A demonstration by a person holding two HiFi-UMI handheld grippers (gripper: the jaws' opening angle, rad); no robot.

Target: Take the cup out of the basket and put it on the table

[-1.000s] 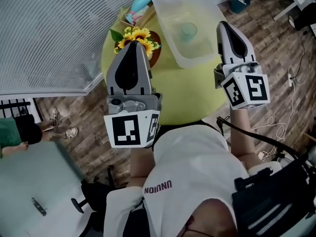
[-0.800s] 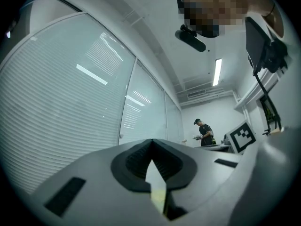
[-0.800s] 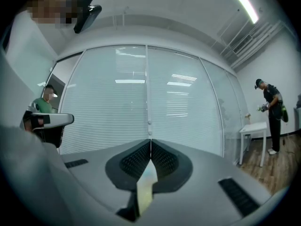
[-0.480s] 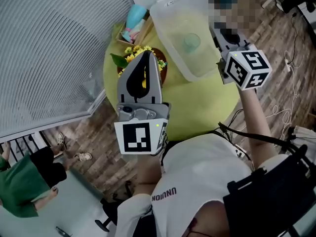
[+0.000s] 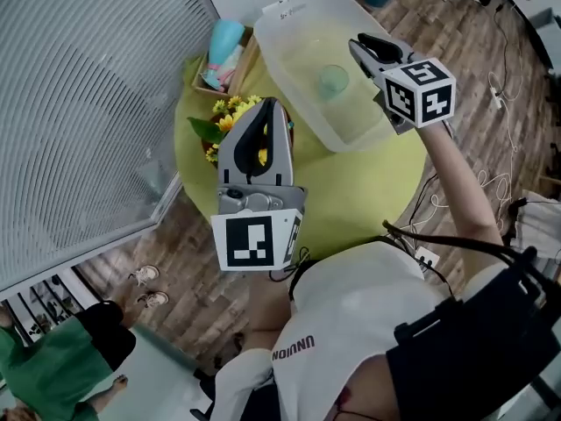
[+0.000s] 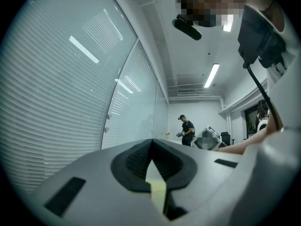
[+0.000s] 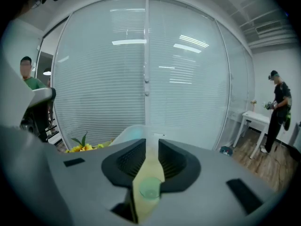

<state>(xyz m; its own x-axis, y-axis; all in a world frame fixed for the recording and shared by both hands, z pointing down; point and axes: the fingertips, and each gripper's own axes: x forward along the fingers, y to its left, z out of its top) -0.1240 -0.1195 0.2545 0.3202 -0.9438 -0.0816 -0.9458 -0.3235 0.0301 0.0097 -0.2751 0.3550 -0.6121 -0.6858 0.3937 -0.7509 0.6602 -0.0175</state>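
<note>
A small pale green cup (image 5: 333, 79) stands inside a translucent plastic basket (image 5: 289, 20) at the far side of the round yellow-green table (image 5: 351, 191). My right gripper (image 5: 359, 42) reaches over the basket's right rim, just right of the cup and above it. Its jaws have just been opening and stand slightly apart, holding nothing. In the right gripper view the cup (image 7: 149, 188) shows through the gap of the right gripper (image 7: 151, 142), farther off and below. My left gripper (image 5: 268, 103) hovers over the table's left part, with its tips together and nothing held; the left gripper (image 6: 151, 142) points level at a glass wall.
A pot of sunflowers (image 5: 230, 112) sits under the left gripper's tip. A wooden box with a blue item (image 5: 223, 44) stands left of the basket. Blinds on glass (image 5: 88, 103) close the left side. A person in green (image 5: 53, 371) stands lower left; cables (image 5: 500, 103) lie right.
The right gripper moved from beside the basket's right side to over its rim near the cup, and its jaws parted. The left gripper shifted slightly, staying by the sunflowers.
</note>
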